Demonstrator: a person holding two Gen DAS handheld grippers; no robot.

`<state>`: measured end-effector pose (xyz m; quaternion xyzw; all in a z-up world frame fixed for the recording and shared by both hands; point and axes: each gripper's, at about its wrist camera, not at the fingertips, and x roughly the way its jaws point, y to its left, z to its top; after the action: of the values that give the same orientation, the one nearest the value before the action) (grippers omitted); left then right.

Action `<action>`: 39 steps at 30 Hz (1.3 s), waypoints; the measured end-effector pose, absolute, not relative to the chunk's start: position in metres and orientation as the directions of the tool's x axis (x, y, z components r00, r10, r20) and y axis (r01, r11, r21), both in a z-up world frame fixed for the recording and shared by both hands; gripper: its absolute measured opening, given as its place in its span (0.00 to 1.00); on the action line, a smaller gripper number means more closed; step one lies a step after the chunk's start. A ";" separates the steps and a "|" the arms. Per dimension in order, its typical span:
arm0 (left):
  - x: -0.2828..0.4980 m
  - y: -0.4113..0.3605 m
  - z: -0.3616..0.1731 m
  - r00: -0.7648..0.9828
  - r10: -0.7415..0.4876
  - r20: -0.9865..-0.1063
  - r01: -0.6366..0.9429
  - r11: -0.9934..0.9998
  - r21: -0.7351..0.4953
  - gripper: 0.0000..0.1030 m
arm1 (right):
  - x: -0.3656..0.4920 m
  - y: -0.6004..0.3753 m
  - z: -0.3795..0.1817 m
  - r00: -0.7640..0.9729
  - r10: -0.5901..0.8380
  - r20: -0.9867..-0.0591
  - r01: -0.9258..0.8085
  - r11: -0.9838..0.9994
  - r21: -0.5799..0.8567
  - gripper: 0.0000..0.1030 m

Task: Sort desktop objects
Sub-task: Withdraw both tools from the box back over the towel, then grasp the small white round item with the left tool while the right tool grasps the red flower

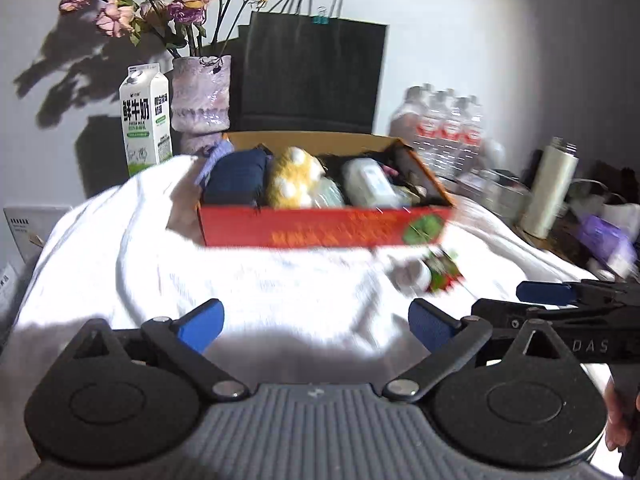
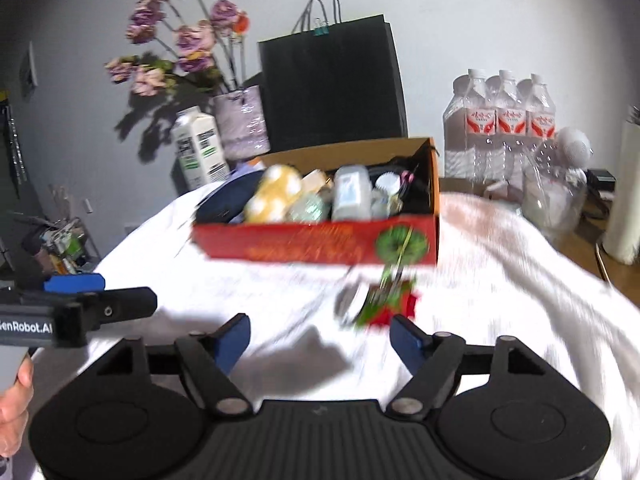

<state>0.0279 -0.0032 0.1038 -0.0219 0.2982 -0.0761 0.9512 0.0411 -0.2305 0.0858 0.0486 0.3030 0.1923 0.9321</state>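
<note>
Two blue-padded fingers of the left gripper [image 1: 314, 326] stand spread wide over the white cloth [image 1: 120, 264] in the left wrist view, holding nothing. Beyond them, the red box [image 1: 320, 226] sits mid-table, packed with a navy pouch [image 1: 236, 178], a yellow plush [image 1: 294, 178] and a white bottle [image 1: 366, 182]. A small blurred red-and-green object [image 1: 438, 272] lies on the cloth just near of the box's right corner. Far left, a milk carton [image 1: 146, 120] reads "鲜牛奶" — beside it a vase of roses [image 1: 201, 94] and a black paper bag [image 1: 314, 76]. The other tool, at right, is marked "DAS".

From the right wrist view, the right gripper [image 2: 320, 340] is likewise spread and empty, with the red-and-green object just ahead, nearest its right finger. The left tool — labelled "GenRobot.AI" — shows at left. Red-labelled water bottles [image 2: 506, 120] stand far right.
</note>
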 end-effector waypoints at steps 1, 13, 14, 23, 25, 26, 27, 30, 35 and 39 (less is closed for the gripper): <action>0.012 -0.002 0.103 0.813 -0.160 -0.560 0.132 0.987 -0.091 1.00 | 0.024 -0.231 0.085 0.743 0.391 -0.544 -0.333 0.920 0.207 0.76; -0.127 -0.008 0.060 0.805 -0.161 -0.571 0.096 0.985 -0.142 1.00 | -0.126 -0.231 0.061 0.792 0.324 -0.517 -0.329 0.941 0.084 0.79; -0.130 -0.012 0.056 0.797 -0.163 -0.581 0.101 0.985 -0.138 1.00 | -0.129 -0.232 0.062 0.795 0.323 -0.514 -0.325 0.941 0.088 0.79; -0.130 -0.015 0.058 0.805 -0.154 -0.572 0.101 0.987 -0.124 1.00 | -0.127 -0.237 0.064 0.801 0.335 -0.496 -0.316 0.941 0.125 0.79; -0.122 -0.014 0.057 0.803 -0.159 -0.575 0.100 0.986 -0.132 0.98 | -0.120 -0.240 0.063 0.797 0.344 -0.496 -0.314 0.938 0.146 0.79; -0.116 -0.014 0.058 0.803 -0.169 -0.571 0.110 0.985 -0.137 0.98 | -0.114 -0.242 0.063 0.798 0.348 -0.492 -0.313 0.937 0.154 0.78; -0.108 -0.014 0.060 0.808 -0.181 -0.560 0.122 0.983 -0.140 0.97 | -0.106 -0.244 0.065 0.800 0.351 -0.486 -0.313 0.936 0.162 0.77; -0.070 -0.017 0.069 0.822 -0.210 -0.530 0.159 0.977 -0.141 0.97 | -0.067 -0.255 0.076 0.819 0.349 -0.455 -0.295 0.937 0.189 0.77; 0.029 -0.036 0.071 0.803 -0.279 -0.527 0.226 0.960 -0.164 0.89 | 0.044 -0.271 0.076 0.809 0.353 -0.469 -0.236 0.927 0.290 0.66; 0.091 -0.068 0.052 0.781 -0.302 -0.547 0.350 0.936 -0.017 0.83 | 0.128 -0.284 0.053 0.772 0.363 -0.522 -0.154 0.903 0.401 0.63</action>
<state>0.0911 -0.0684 0.0516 0.0428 0.2825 -0.1731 0.9426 0.1282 -0.2836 0.0534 0.1701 0.3074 0.1395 0.9258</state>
